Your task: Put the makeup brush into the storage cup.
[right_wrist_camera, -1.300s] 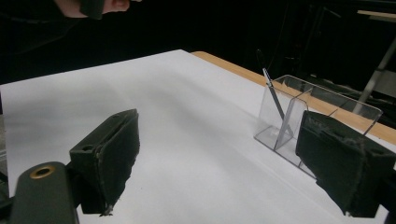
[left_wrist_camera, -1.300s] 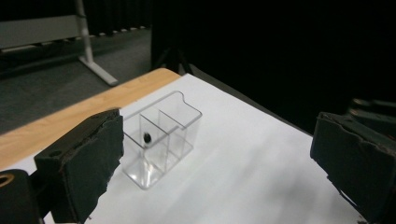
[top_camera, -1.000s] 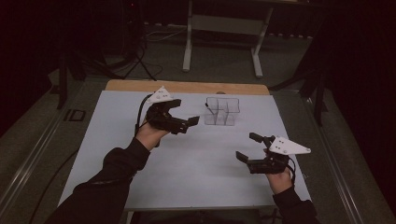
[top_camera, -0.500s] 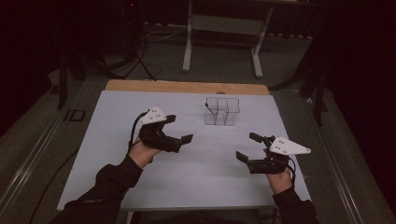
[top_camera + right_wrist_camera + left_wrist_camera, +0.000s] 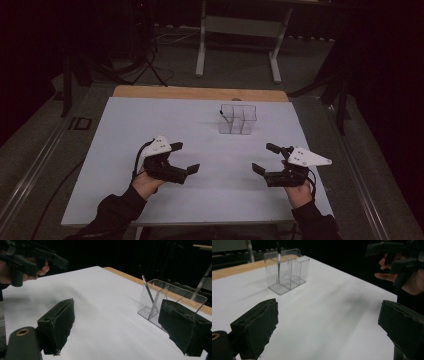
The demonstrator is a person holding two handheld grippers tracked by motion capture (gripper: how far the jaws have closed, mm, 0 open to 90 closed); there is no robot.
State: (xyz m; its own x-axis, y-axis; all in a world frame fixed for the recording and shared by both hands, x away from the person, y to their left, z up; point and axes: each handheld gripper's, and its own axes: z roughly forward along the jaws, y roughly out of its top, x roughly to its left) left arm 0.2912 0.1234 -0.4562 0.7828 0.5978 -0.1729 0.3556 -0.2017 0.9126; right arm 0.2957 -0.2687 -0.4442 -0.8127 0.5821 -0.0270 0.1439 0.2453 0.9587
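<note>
- Left gripper: held low over the white desk at about 8 o'clock in the high view; fingers apart, nothing between them.
- Right gripper: over the desk at about 4 o'clock in the high view; fingers apart, nothing between them.
- Clear organizer: transparent, divided into compartments, standing at about 1 o'clock toward the desk's far edge, well apart from both grippers.
- Thin dark stick: stands in an end compartment of the organizer, leaning slightly.
- High view: shows both forearms in dark sleeves entering from 6 o'clock, and a grey three-cornered plate on each gripper.
- Left gripper view: shows the organizer's dividing walls at 11 o'clock, and the right gripper with the hand holding it at 2 o'clock.
- Right gripper view: shows the stick as tilted, and the left gripper at 10 o'clock.
- Surface: white sheet over the desk; a bare wooden strip runs along the far edge.
- Room: dark; grey floor, a pale metal stand at 12 o'clock, cables on the floor at 11 o'clock.
</note>
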